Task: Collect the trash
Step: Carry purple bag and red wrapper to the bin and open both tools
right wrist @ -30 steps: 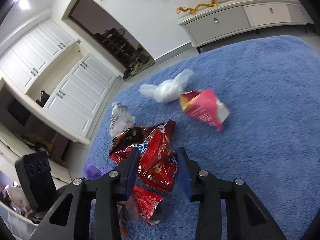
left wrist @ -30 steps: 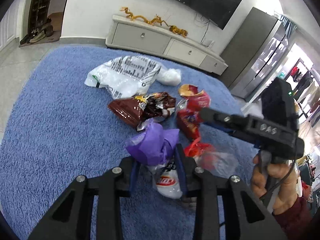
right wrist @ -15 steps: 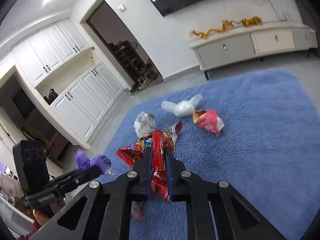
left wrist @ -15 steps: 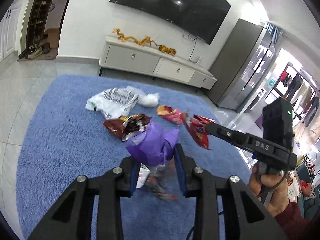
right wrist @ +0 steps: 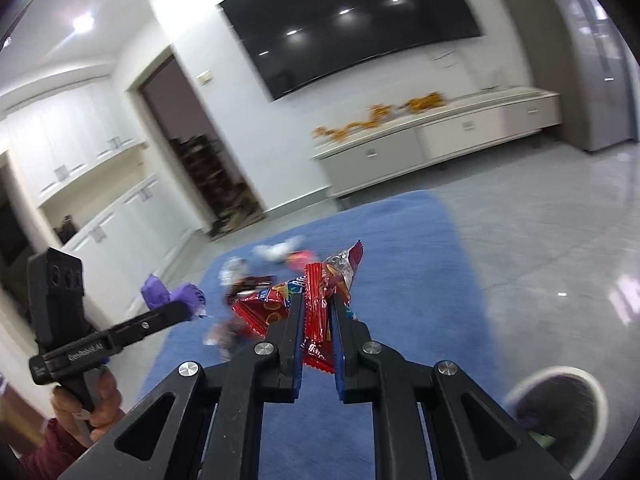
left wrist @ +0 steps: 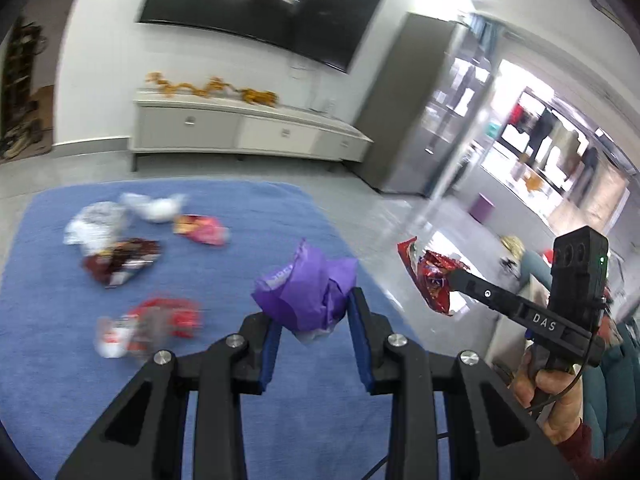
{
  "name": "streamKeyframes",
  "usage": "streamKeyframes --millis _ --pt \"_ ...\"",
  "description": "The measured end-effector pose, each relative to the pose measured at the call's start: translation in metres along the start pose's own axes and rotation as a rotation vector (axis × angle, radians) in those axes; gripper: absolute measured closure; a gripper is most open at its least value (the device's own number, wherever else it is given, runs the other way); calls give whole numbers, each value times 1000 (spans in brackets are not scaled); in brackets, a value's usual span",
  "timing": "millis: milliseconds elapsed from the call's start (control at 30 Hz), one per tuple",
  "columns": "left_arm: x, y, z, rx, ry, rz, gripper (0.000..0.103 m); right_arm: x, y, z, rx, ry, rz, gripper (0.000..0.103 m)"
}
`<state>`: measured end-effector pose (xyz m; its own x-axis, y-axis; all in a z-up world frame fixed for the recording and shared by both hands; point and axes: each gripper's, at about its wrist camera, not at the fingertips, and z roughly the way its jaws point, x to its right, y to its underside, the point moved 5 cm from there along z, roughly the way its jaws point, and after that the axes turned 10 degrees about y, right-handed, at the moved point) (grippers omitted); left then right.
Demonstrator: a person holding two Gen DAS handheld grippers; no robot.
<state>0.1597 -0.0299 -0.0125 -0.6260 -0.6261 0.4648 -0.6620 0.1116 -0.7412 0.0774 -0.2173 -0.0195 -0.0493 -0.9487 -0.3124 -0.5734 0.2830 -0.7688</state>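
Note:
My left gripper is shut on a crumpled purple wrapper and holds it well above the blue rug. My right gripper is shut on a red snack bag, also lifted; it shows in the left wrist view at the right. The purple wrapper shows in the right wrist view at the left. Loose trash lies on the rug: a red and clear wrapper, a dark brown bag, a pink chip bag and white plastic bags.
A white-rimmed bin stands at the lower right of the right wrist view, on the rug's edge. A white TV cabinet runs along the far wall under a black TV. Grey tile floor surrounds the rug.
Both grippers have risen and swung right, away from the trash pile. The right gripper closed on the red snack bag and lifted it. The left kept its purple wrapper.

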Motion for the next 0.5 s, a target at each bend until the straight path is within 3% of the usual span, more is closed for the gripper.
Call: streamKeyframes --millis 300,500 --pt "121 17 111 -176 147 113 72 138 41 -59 -17 256 179 92" --pt "169 38 183 -297 158 165 71 199 71 -63 -60 315 293 91"
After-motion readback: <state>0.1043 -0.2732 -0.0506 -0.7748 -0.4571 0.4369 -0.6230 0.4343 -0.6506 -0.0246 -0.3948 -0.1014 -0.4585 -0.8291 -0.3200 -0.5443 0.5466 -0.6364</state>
